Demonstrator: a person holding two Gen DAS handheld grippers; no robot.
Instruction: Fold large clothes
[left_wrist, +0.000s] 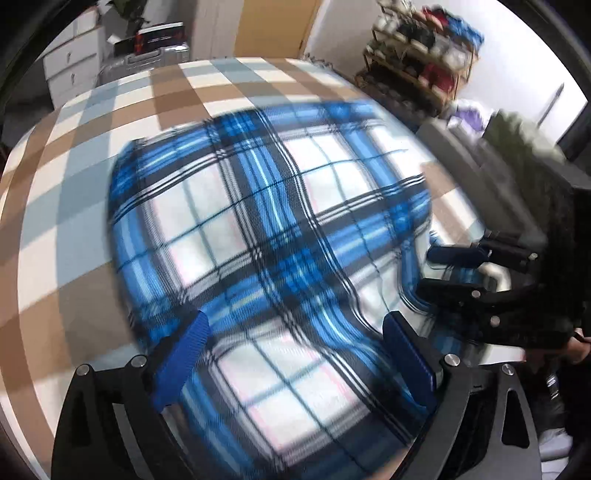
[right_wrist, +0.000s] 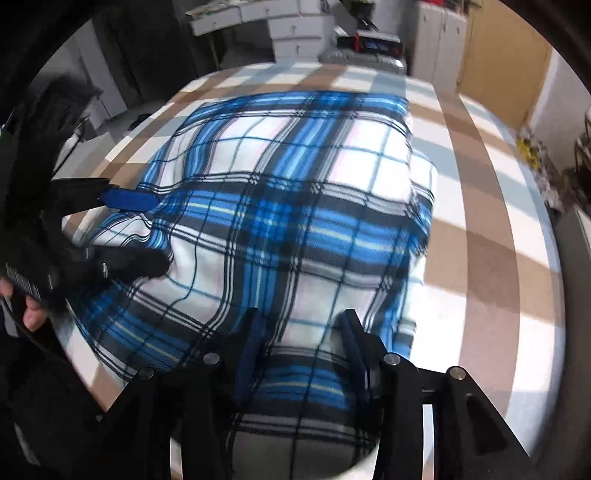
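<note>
So the blue plaid garment (right_wrist: 295, 206) is spread out on the bed's checked cover (right_wrist: 480, 221), bunched up at the near edge. Left tongs (left_wrist: 295, 354) are wide open above it, gripping nothing. Right tongs (right_wrist: 303, 354) are partly open with a plaid fold between them, not pinched.

One plaid garment (right_wrist: 295, 221), two claws: left claw (left_wrist: 295, 354), right claw (right_wrist: 303, 350).
</note>
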